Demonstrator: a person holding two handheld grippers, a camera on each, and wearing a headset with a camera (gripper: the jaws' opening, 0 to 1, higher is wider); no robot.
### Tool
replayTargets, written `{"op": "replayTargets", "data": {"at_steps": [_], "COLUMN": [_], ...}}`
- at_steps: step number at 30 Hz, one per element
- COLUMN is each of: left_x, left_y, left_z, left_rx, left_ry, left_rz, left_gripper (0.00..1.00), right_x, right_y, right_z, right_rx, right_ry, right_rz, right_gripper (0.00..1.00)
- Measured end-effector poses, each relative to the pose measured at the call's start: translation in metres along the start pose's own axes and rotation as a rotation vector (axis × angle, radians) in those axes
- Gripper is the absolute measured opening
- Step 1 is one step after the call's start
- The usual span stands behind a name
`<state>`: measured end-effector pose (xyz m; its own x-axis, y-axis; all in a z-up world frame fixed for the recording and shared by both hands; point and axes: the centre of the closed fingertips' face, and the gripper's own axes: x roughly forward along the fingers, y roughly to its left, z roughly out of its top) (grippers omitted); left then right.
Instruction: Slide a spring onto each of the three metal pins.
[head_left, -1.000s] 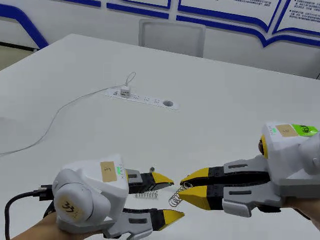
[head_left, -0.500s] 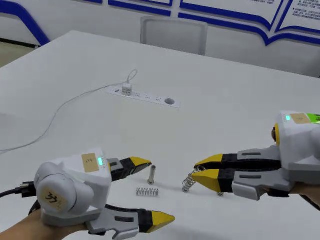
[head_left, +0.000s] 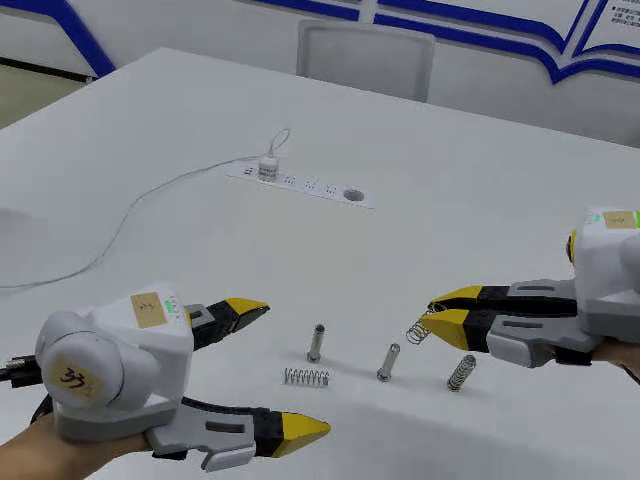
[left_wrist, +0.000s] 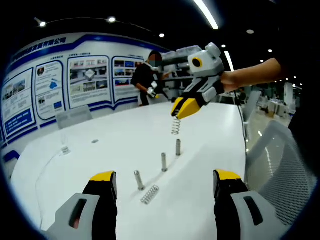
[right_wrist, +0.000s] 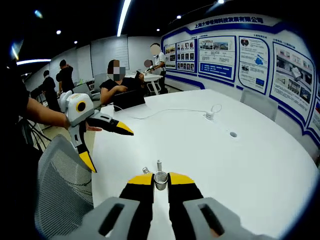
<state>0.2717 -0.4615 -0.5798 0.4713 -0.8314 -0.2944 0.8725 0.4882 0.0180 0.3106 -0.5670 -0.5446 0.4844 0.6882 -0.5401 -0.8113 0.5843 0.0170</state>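
A: What does the right gripper (head_left: 437, 310) have?

B: Its yellow-tipped jaws are almost together, and they pinch one end of a thin silver wire spring (head_left: 418, 330). In the head view this spring hangs from the tips toward 7 o'clock, in the air above the white worktop (head_left: 480, 220). In the right gripper view its round end sits between the two tips.

A: And the left gripper (head_left: 285, 367)?

B: Its jaws stand wide apart and nothing is between them. It is at 7 o'clock in the head view, well apart from the right gripper.

A: Where are the other pieces?

B: A second silver spring (head_left: 306, 376) lies flat on the worktop, at 3 o'clock from the gap of the left gripper's jaws. A short silver metal pin (head_left: 316, 343) stands near it, at 1 o'clock from it. A second silver pin (head_left: 388, 362) stands at 3 o'clock from the first one. The held spring is at 1 o'clock from this second pin, near it but not touching.

A: Is there a third pin?

B: At 3 o'clock from the second pin there is a silver coiled piece (head_left: 461, 372), at 5 o'clock from the right gripper's tips. It looks like a spring. I cannot tell whether a pin is inside it.

A: Anything else?

B: A white power strip (head_left: 300, 186) lies at 12 o'clock, well apart from the pins.
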Motion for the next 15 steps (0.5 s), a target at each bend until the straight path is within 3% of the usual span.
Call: {"op": "replayTargets", "data": {"at_steps": [9, 15], "left_x": [-0.006, -0.011], "left_y": [0.009, 0.015], "left_z": [-0.007, -0.012], "left_rx": [-0.031, -0.056], "left_ry": [0.015, 0.018], "left_rz": [0.029, 0.056], "left_gripper": [0.87, 0.93], "right_x": [0.021, 0.035], "right_y": [-0.025, -0.034], "right_z": [-0.017, -0.029], "right_rx": [0.017, 0.043], "right_ry": [0.066, 0.094], "right_rz": [-0.063, -0.084], "right_gripper": [0.11, 0.11]}}
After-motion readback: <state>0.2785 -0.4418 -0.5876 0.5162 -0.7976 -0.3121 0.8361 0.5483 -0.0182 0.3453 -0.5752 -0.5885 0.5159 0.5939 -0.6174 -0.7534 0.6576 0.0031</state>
